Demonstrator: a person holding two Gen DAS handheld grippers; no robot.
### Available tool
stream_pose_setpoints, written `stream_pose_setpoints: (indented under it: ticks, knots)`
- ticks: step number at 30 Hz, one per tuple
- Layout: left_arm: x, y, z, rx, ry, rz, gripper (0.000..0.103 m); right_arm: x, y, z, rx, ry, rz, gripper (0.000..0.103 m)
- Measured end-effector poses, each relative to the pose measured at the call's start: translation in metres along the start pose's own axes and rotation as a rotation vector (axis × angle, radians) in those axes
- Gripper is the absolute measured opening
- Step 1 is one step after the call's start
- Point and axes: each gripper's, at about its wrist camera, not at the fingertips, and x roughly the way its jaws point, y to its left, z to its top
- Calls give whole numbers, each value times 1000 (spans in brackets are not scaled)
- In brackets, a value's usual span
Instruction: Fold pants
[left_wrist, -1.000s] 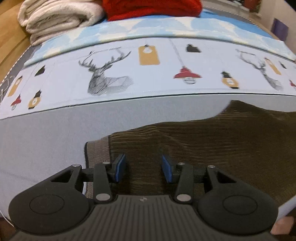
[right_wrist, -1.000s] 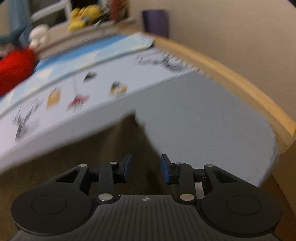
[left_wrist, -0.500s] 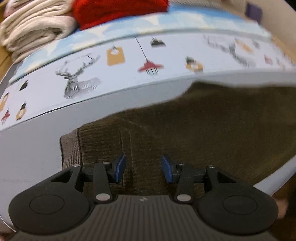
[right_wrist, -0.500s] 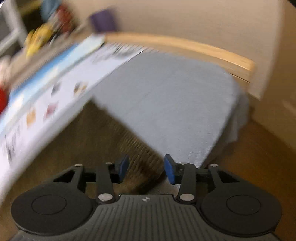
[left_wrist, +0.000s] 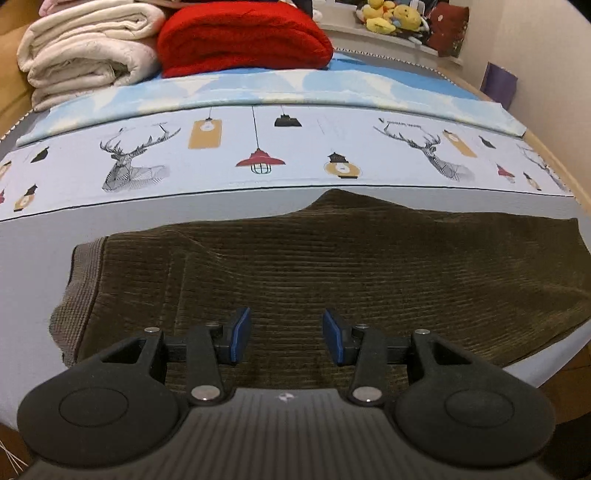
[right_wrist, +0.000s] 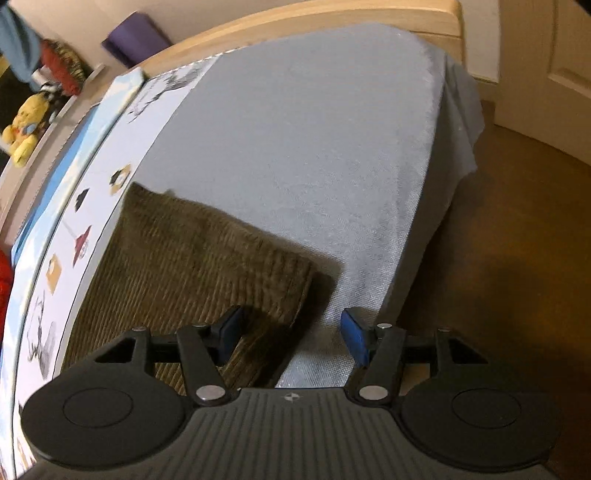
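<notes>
Dark olive corduroy pants (left_wrist: 332, 266) lie flat on the grey bed sheet (left_wrist: 33, 258), with the ribbed waistband (left_wrist: 79, 280) at the left and the leg ends at the right. My left gripper (left_wrist: 286, 341) is open and empty, hovering over the pants near the waist end. In the right wrist view the leg end of the pants (right_wrist: 207, 258) lies on the sheet (right_wrist: 314, 129). My right gripper (right_wrist: 291, 338) is open and empty, straddling the near corner of the leg end.
A patterned blanket with deer and lamps (left_wrist: 258, 147) lies behind the pants. Folded white (left_wrist: 85, 48) and red (left_wrist: 243, 33) blankets are stacked at the back. The bed's right edge drops to a brown floor (right_wrist: 498, 258). A wooden bed frame (right_wrist: 295, 22) borders the far side.
The left gripper pulled back and steadied, showing the whole pants. The right gripper swung to the right and down to the leg-end corner, and its jaws opened wider.
</notes>
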Motion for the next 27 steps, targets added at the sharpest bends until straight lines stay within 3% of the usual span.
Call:
stream_pose_setpoints:
  ticks: [3,5,13,17,20,27]
  knots:
    - [9,-2,2,0,17,15,48,-2,2,1,-14,-35,-25,56]
    - [11,-3,4,8,14,32,48,-2,6,2,-42,-55,-35,40]
    - [15,-6,8,5,19,37,48,-10,22,-1,-142,-112,-72,30]
    - [16,-7,7,18,15,41,48,-28,34,-2,-167,-171,-36,16]
    - [14,-4,9,1,9,31,48,-52,52,-6,-210,-249,3,14]
    - [9,10,14,-53,-12,5,48,-119,145,-52,-499,-456,131,13]
